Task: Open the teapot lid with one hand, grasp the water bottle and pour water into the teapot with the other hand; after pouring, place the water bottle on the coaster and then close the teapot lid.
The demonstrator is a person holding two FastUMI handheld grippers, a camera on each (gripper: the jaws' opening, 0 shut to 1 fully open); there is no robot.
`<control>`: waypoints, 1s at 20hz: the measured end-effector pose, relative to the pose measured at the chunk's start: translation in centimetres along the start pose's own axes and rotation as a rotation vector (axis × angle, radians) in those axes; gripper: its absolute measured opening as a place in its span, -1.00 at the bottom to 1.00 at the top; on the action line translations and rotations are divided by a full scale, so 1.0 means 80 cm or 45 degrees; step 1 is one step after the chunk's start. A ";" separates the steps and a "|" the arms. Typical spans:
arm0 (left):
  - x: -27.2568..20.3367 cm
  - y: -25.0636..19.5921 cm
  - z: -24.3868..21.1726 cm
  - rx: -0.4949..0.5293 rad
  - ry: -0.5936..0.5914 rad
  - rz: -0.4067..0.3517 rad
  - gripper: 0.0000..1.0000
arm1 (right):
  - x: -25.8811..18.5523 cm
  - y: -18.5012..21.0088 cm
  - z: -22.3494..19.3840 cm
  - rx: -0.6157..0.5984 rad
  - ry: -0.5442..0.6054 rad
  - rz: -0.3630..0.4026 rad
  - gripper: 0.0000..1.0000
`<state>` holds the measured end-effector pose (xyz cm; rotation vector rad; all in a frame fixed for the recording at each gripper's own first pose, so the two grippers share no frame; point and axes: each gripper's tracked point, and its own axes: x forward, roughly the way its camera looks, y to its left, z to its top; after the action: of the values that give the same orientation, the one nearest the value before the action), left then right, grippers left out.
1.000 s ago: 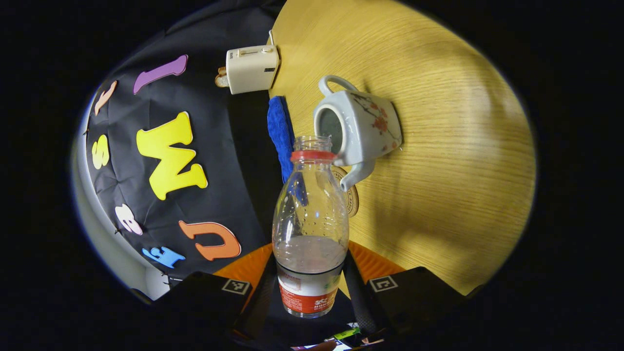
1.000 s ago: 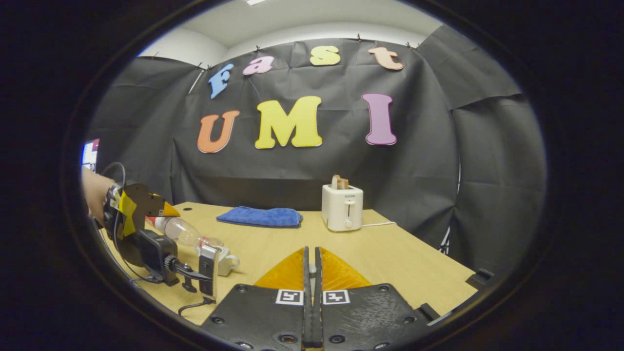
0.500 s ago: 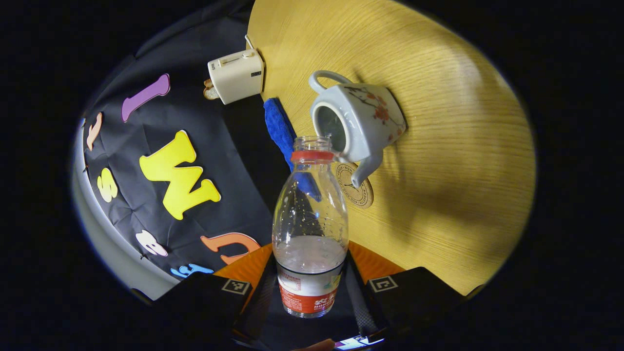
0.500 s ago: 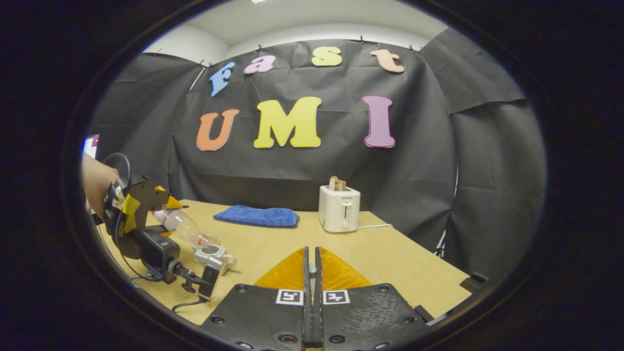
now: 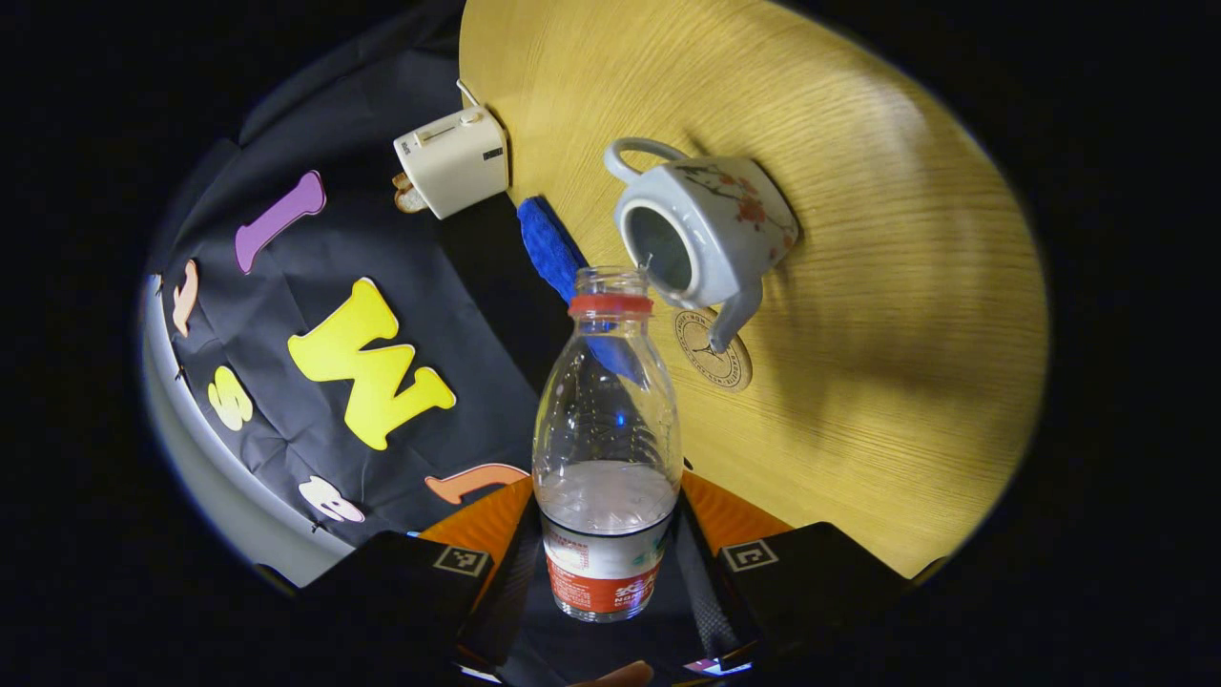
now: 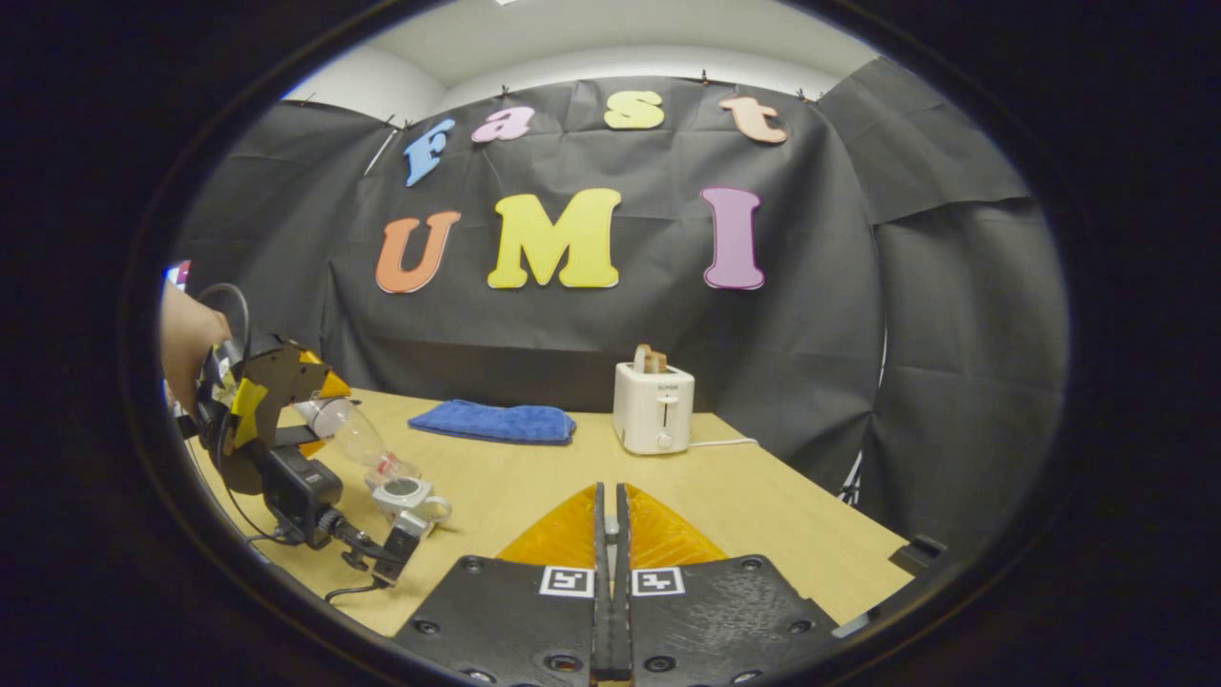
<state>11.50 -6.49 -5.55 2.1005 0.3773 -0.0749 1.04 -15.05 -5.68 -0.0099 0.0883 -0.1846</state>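
Note:
My left gripper point(image 5: 608, 549) is shut on a clear water bottle point(image 5: 608, 429) with a red neck ring, no cap and a little water inside. The bottle is tilted, its mouth just beside the open top of a white flowered teapot point(image 5: 711, 234) that has no lid on. A round coaster point(image 5: 720, 348) lies under the spout. In the right gripper view the left gripper point(image 6: 258, 410), held by a hand, tips the bottle point(image 6: 353, 439) down over the teapot point(image 6: 405, 494). My right gripper point(image 6: 608, 534) is shut, with no lid visible between its fingers.
A white toaster point(image 5: 450, 162) and a folded blue cloth point(image 5: 548, 243) sit at the far edge of the wooden table point(image 5: 858, 286), against the black wall. In the right gripper view, the toaster point(image 6: 653, 408) stands ahead with the cloth point(image 6: 494, 422) to its left.
The bottle has tipped further toward the teapot's opening, and the left gripper has lifted a little. The right gripper's view has drifted slightly; its fingers stay shut.

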 end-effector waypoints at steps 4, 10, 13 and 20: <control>0.002 0.013 0.000 0.048 0.008 0.023 0.46 | -0.002 -0.001 -0.001 -0.002 0.005 0.000 -1.00; 0.000 0.019 0.002 0.098 0.023 0.044 0.46 | -0.001 -0.003 -0.001 -0.012 0.006 -0.010 -1.00; -0.002 0.018 0.003 0.137 0.030 0.050 0.47 | 0.000 -0.004 -0.005 -0.012 0.018 -0.015 -1.00; -0.001 0.017 0.002 0.027 -0.021 0.067 0.46 | -0.001 0.002 -0.007 -0.024 0.026 -0.007 -1.00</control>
<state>11.84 -7.34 -4.52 2.1279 0.3127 -0.0654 0.92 -14.86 -6.23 -0.0269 0.1104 -0.1895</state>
